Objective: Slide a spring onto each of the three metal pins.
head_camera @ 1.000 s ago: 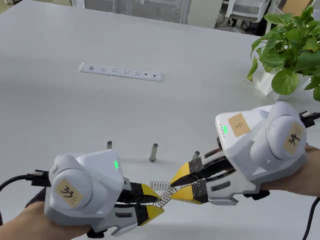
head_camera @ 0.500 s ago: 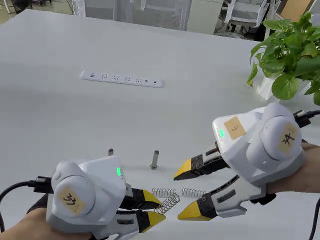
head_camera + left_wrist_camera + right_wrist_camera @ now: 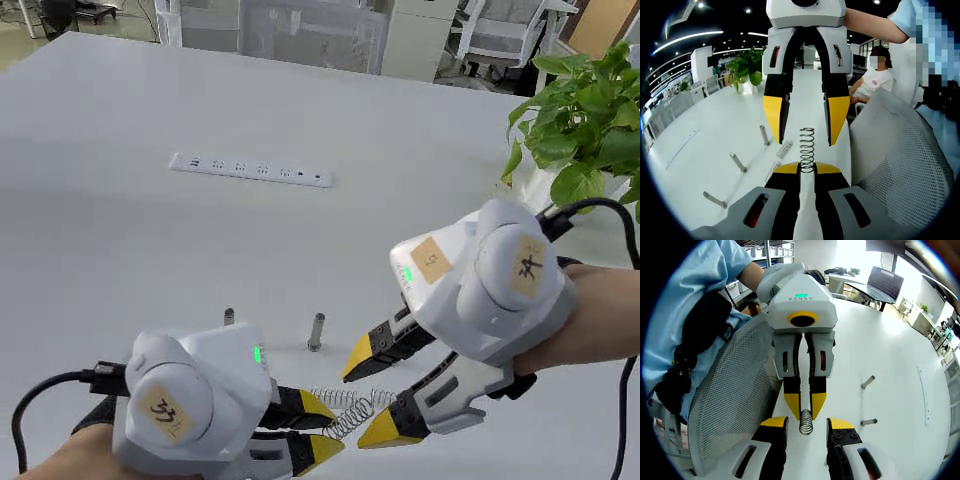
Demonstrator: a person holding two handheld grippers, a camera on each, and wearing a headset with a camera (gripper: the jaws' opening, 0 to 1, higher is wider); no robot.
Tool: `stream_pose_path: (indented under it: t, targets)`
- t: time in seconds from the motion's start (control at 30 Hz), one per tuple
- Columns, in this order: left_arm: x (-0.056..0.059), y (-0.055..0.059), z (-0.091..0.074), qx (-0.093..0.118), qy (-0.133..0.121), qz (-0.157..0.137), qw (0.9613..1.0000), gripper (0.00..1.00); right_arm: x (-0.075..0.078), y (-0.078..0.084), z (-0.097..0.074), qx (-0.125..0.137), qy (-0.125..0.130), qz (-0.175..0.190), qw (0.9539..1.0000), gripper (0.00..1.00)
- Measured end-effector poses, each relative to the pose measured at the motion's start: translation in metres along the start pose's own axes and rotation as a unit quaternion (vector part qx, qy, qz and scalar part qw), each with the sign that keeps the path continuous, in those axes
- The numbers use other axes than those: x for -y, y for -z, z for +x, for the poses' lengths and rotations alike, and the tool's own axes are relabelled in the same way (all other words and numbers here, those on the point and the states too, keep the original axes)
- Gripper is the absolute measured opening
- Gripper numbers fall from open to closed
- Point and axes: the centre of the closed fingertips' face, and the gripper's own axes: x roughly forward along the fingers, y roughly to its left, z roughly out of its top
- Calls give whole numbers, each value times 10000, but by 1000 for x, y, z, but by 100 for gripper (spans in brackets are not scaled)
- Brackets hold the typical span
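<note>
All three pins (image 3: 737,162) stand bare on the tabletop (image 3: 120,230), two loose springs (image 3: 784,148) lying nearby. The left gripper (image 3: 807,169) has its jaws clenched on a third spring (image 3: 806,145); the right gripper (image 3: 366,400) holds its jaws agape around the free end. Nothing is threaded yet.

White table (image 3: 120,200) bears a power strip (image 3: 250,168), three pins (image 3: 738,162), loose springs (image 3: 784,148), a potted plant (image 3: 585,110).

Three metal pins (image 3: 738,162) stand upright in a row. One spring (image 3: 806,147) juts from the left gripper (image 3: 807,170); two more springs (image 3: 784,148) lie flat nearby.
</note>
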Motion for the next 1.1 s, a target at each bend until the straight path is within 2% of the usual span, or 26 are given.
stream_pose_path:
  t: [0.1, 0.27, 0.67, 1.1]
  targets:
    - [0, -2, 1, 25, -6, 0, 10000, 6, 0, 3, 4, -109, -100, -38, 9999, 22]
    - [-1, -4, 1, 73, -34, -35, 10000, 6, -1, 7, 9, -203, -197, -21, 9996, 18]
    - [-1, -6, 3, 196, -84, -165, 9996, 6, -2, 8, 12, -197, -253, 6, 9995, 9]
    - [-1, -6, 2, 301, -129, -316, 9990, 6, -1, 11, 12, -251, -250, -11, 9994, 8]
